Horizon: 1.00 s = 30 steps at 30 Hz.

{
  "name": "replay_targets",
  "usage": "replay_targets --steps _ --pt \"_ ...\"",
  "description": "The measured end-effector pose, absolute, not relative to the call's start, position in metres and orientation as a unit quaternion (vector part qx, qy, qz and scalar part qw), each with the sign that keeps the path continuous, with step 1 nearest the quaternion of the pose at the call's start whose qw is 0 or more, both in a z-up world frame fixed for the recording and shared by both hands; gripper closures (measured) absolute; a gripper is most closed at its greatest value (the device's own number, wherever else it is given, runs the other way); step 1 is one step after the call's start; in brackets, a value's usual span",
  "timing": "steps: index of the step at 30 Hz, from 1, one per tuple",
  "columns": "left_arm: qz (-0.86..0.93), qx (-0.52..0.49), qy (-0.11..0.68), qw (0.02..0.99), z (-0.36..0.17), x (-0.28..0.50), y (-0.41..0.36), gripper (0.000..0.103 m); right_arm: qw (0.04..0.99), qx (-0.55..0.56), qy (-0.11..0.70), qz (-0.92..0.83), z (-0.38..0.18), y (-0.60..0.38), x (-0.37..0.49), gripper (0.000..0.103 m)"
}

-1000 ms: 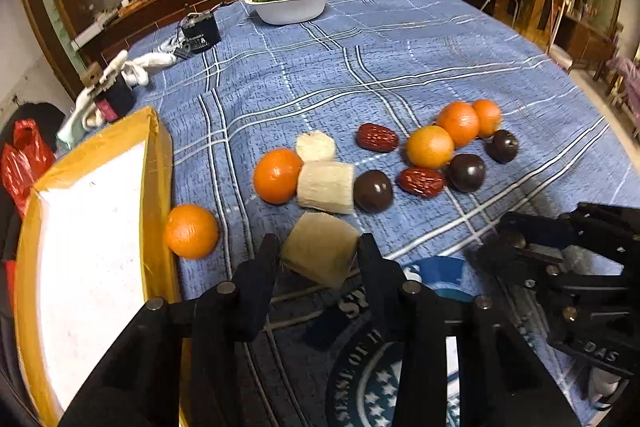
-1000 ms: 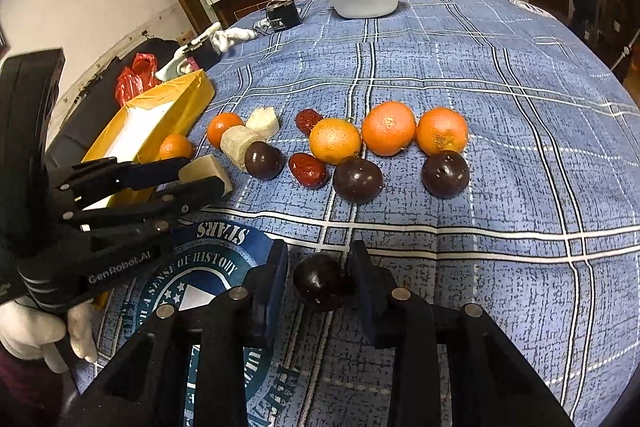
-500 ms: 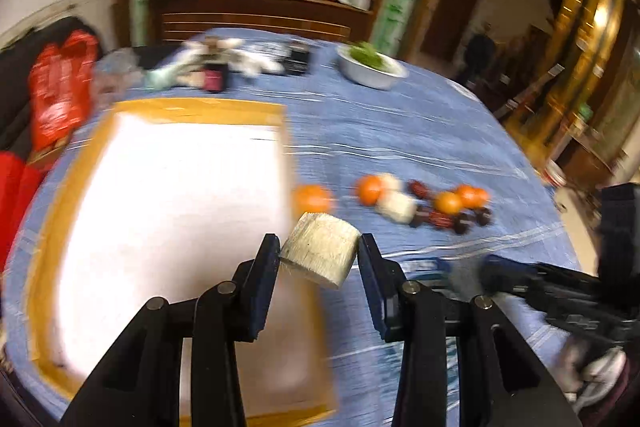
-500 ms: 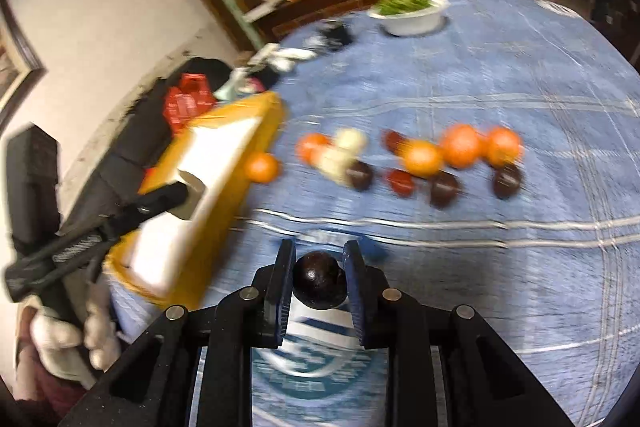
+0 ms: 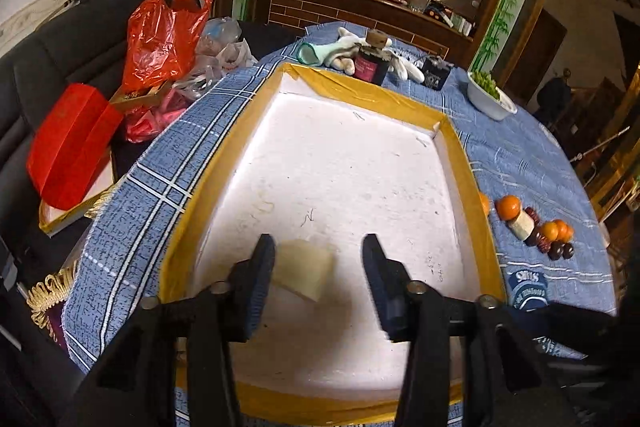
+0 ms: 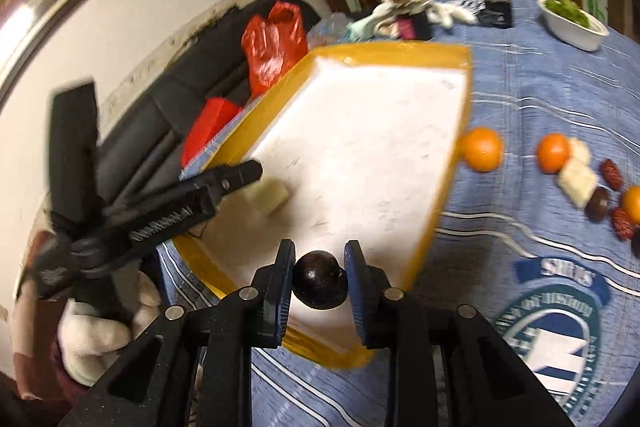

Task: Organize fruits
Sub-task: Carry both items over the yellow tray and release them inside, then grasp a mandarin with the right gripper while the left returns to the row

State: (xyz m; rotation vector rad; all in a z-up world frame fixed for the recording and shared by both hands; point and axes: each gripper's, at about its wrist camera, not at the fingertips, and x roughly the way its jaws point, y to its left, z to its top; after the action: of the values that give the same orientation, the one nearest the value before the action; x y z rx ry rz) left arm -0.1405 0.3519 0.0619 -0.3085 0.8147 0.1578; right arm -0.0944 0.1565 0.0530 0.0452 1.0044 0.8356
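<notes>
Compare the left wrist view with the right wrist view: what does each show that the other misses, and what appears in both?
Only the left wrist view shows the left claw from behind, open, the pale block lying free between its fingers. Only the right wrist view shows the right claw shut on a dark round fruit, and a gloved hand. Both show the white tray, red bag, white bowl and oranges.

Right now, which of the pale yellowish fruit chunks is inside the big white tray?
The pale yellowish chunk between the open left gripper fingers lies in the yellow-rimmed white tray. The other chunks sit on the blue tablecloth.
</notes>
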Motion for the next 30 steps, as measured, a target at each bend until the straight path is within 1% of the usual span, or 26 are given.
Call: replay_targets --steps 2,3,5,6,7,14,19,22,26,30 --pt "0.075 -0.153 0.387 0.906 0.066 -0.143 0.355 0.041 0.798 0.007 0.468 0.379 0.047 0.169 -0.095 0.072" --pt "0.074 -0.155 0.38 0.909 0.07 -0.146 0.355 0.038 0.798 0.004 0.469 0.379 0.046 0.172 -0.096 0.071" --pt "0.069 -0.158 0.372 0.912 0.074 -0.149 0.353 0.035 0.797 0.005 0.469 0.38 0.046 0.172 -0.098 0.066" --pt "0.067 -0.16 0.368 0.913 0.076 -0.15 0.353 0.034 0.799 0.008 0.466 0.38 0.047 0.169 -0.099 0.062" --pt "0.065 -0.161 0.365 0.915 0.078 -0.151 0.352 0.034 0.802 0.012 0.462 0.378 0.05 0.165 -0.099 0.06" --pt "0.045 -0.158 0.355 0.92 0.087 -0.151 0.332 0.032 0.828 0.071 0.439 0.341 0.07 0.097 -0.087 0.06" --pt "0.022 -0.151 0.351 0.924 0.092 -0.148 0.313 0.03 0.849 0.089 0.438 0.283 0.069 0.051 -0.057 0.06" --pt "0.01 -0.147 0.351 0.925 0.092 -0.145 0.305 0.028 0.855 0.05 0.433 0.283 0.068 0.056 -0.042 0.06" --pt "0.003 -0.15 0.356 0.923 0.089 -0.139 0.305 0.028 0.857 -0.061 0.418 0.296 0.061 0.09 -0.022 0.06" --pt "0.007 -0.156 0.363 0.919 0.084 -0.131 0.313 0.028 0.848 -0.108 0.414 0.312 0.046 0.11 -0.002 0.06"
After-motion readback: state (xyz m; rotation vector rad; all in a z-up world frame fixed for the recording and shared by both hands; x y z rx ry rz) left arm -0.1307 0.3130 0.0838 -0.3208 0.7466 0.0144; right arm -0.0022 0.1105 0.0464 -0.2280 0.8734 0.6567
